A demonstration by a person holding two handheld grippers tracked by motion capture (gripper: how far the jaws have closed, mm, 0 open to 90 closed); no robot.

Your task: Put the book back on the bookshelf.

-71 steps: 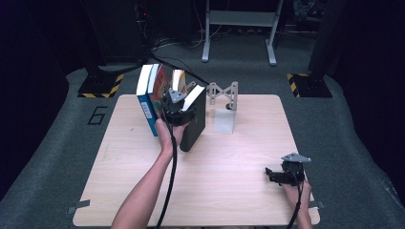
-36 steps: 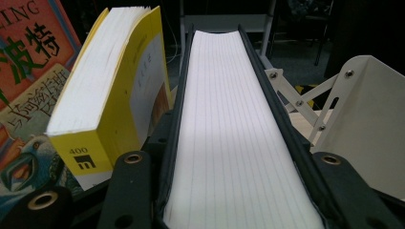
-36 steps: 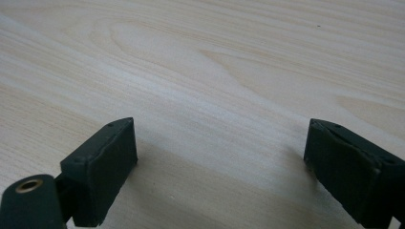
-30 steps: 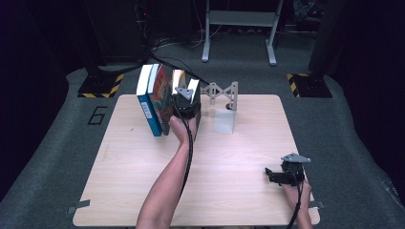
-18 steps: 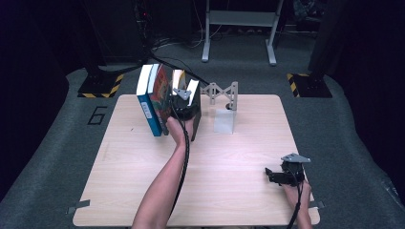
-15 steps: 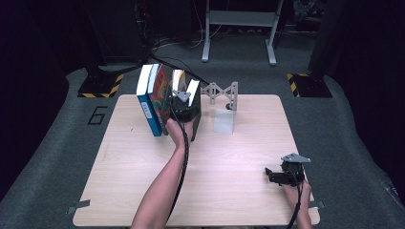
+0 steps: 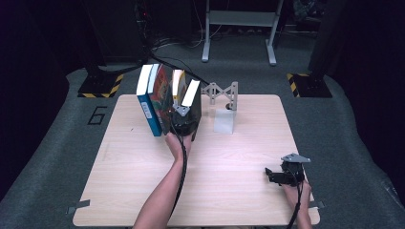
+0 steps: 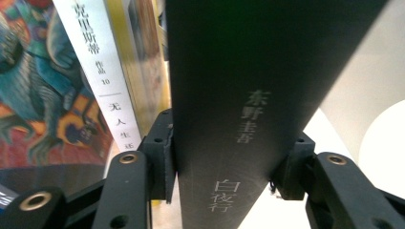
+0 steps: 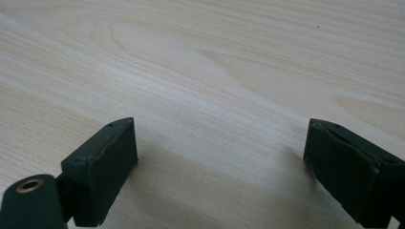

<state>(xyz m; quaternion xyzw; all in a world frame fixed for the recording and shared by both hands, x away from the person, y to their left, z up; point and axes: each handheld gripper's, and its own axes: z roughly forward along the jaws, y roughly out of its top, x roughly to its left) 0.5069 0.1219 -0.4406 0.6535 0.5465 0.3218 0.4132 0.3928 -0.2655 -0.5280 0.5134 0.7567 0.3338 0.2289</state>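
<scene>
Beside the standing books (image 7: 155, 98), the left gripper (image 8: 231, 164) pinches the black book (image 8: 239, 95); right gripper (image 9: 219, 167) spread over bare table (image 9: 215, 57).

Left gripper (image 8: 229, 167): black jaws, blocky pads, brass-coloured rivets set in flat linkage bars. Right gripper (image 7: 272, 175): black body, topped by grey three-cornered plate. Black cable is trailed from each along forearm. Forearms are left bare, no sleeves seen.

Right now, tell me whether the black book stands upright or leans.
Leaning. The black book tilts away from the other books, clamped in the left gripper.
</scene>
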